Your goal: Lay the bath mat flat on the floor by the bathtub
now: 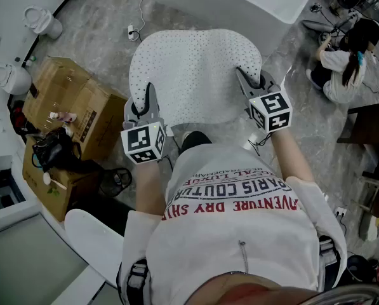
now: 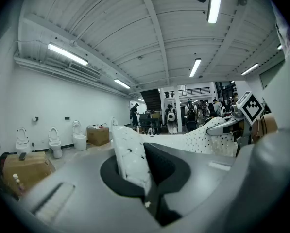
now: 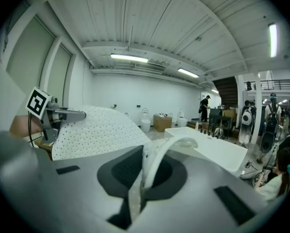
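A white bath mat [image 1: 192, 75] dotted with small holes hangs in the air between my two grippers, spread wide above the floor in front of the white bathtub [image 1: 240, 2]. My left gripper [image 1: 148, 100] is shut on the mat's near left edge [image 2: 130, 154], which stands up between its jaws. My right gripper [image 1: 246, 84] is shut on the near right edge [image 3: 154, 161], a curled white strip in its jaws. In the left gripper view the mat [image 2: 208, 140] stretches across to the right gripper [image 2: 227, 125]. The right gripper view shows the mat [image 3: 93, 132] bulging toward the left gripper [image 3: 62, 115].
Cardboard boxes [image 1: 72, 103] and a black bag [image 1: 56, 148] sit on the floor to the left, with toilets [image 1: 42, 21] beyond. A person [image 1: 345, 62] crouches at the right near a dark table [image 1: 370, 122]. Marble floor [image 1: 100, 37] lies around the tub.
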